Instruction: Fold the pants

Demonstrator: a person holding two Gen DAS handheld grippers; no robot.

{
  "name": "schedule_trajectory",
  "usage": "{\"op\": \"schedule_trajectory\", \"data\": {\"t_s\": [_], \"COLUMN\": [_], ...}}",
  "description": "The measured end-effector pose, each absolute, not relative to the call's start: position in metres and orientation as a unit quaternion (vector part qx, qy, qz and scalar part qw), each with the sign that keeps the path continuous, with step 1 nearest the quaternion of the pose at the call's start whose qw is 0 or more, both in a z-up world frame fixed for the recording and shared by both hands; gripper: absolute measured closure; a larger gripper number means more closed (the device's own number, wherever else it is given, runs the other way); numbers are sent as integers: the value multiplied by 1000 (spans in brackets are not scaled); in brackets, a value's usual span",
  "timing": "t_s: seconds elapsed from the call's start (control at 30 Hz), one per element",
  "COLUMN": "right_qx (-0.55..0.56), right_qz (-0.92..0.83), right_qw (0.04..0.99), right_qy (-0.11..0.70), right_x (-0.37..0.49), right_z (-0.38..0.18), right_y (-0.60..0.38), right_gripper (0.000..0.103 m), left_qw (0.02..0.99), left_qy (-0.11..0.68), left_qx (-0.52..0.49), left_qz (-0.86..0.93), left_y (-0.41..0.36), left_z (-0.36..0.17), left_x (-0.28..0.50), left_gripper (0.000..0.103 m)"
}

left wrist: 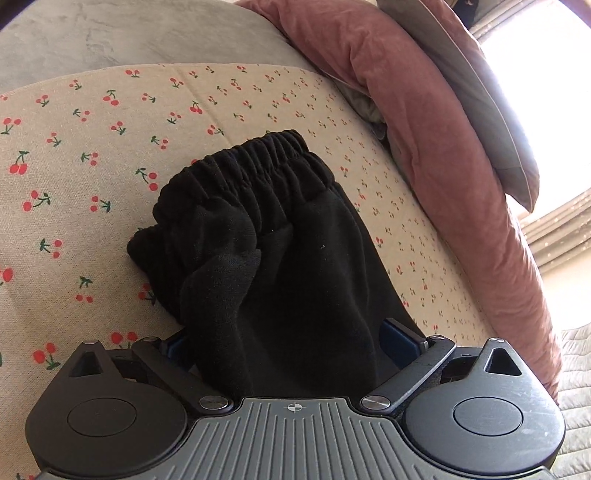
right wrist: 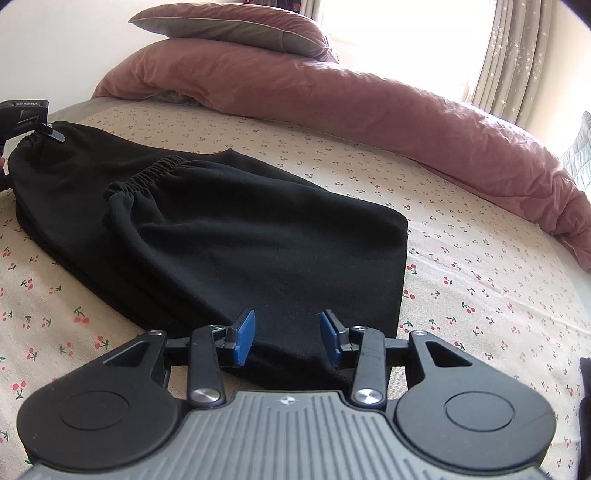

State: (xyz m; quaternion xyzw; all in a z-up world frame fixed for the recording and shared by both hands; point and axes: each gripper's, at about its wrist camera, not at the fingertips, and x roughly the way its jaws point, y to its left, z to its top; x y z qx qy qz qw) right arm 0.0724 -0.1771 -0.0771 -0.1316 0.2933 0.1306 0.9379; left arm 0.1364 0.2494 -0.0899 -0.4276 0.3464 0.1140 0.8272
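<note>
Right tongs (right wrist: 287, 338) parted over folded pants (right wrist: 229, 236), elastic ends leftward, left tongs (left wrist: 291, 343) spread.

the folded pants (right wrist: 229, 236) are lying on the bed sheet (right wrist: 480, 266), with the duvet (right wrist: 369, 107) bunching behind them and a pillow (right wrist: 236, 27) resting on it.
</note>
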Motion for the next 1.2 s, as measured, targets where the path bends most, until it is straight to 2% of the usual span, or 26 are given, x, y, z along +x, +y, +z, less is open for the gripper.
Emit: {"op": "schedule_trajectory", "data": {"t_s": [0.13, 0.23, 0.27, 0.37, 0.47, 0.57, 0.63, 0.67, 0.7, 0.73, 0.77, 0.8, 0.87, 0.9, 1.07, 1.2], "right_qx": [-128, -127, -127, -125, -122, -122, -120, -120, -119, -119, -119, -119, -118, -117, -112, -108], "right_qz": [131, 132, 132, 133, 133, 132, 131, 132, 132, 132, 132, 132, 135, 136, 136, 134], "right_qw": [938, 938, 938, 937, 937, 938, 938, 938, 938, 938, 938, 938, 937, 937, 937, 937], "right_qy": [295, 296, 296, 296, 297, 296, 296, 296, 296, 297, 297, 298, 299, 299, 302, 304], "right_x": [73, 73, 73, 73, 74, 74, 75, 75, 75, 75, 75, 75, 76, 76, 79, 81], "right_z": [-78, -77, -78, -78, -77, -77, -77, -77, -77, -77, -78, -78, -78, -78, -79, -79], "right_y": [-177, -177, -177, -178, -178, -179, -180, -180, -180, -180, -180, -180, -181, -181, -186, -189], "right_gripper": [72, 72, 72, 72, 71, 68, 67, 67, 67, 67, 67, 67, 67, 67, 67, 67], "left_qw": [840, 857, 861, 867, 868, 867, 865, 865, 867, 869, 872, 875, 881, 883, 884, 894], "left_qy": [352, 369, 370, 370, 368, 365, 360, 356, 356, 360, 363, 365, 368, 364, 343, 322], "left_qx": [-391, -329, -315, -295, -296, -303, -322, -331, -327, -317, -304, -288, -263, -266, -294, -292], "left_qz": [130, 144, 149, 159, 153, 149, 137, 127, 121, 121, 125, 135, 136, 132, 121, 107], "left_y": [236, 221, 218, 215, 217, 219, 223, 224, 223, 220, 217, 213, 209, 210, 213, 210], "left_z": [-87, -83, -83, -81, -81, -82, -85, -86, -86, -85, -84, -83, -81, -80, -73, -63], "left_x": [141, 148, 148, 146, 144, 143, 143, 143, 145, 147, 147, 148, 148, 147, 136, 129], "left_gripper": [4, 9, 14, 42, 52, 52, 42, 32, 27, 27, 30, 47, 68, 75, 85, 86]}}
